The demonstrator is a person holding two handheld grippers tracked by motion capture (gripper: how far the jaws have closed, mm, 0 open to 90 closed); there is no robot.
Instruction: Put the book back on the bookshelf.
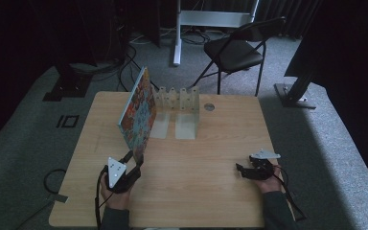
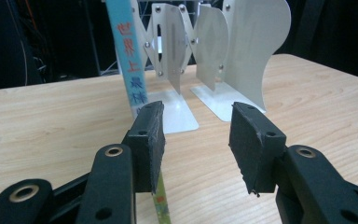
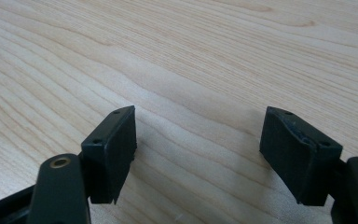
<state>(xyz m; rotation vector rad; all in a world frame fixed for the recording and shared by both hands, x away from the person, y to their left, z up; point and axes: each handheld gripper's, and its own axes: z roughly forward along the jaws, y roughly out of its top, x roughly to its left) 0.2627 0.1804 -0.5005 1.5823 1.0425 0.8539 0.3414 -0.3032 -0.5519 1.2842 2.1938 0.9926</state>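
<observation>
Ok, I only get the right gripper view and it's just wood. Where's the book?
Observer: The book stands tilted on the table's left half, beside a white rack.
Operator: Is my other gripper holding it?
Observer: No. The left gripper is open, and the book's bottom edge runs under one jaw, not between the two.
Operator: So where's my right one?
Observer: The right gripper sits near the table's right front corner, far from the book.
</observation>
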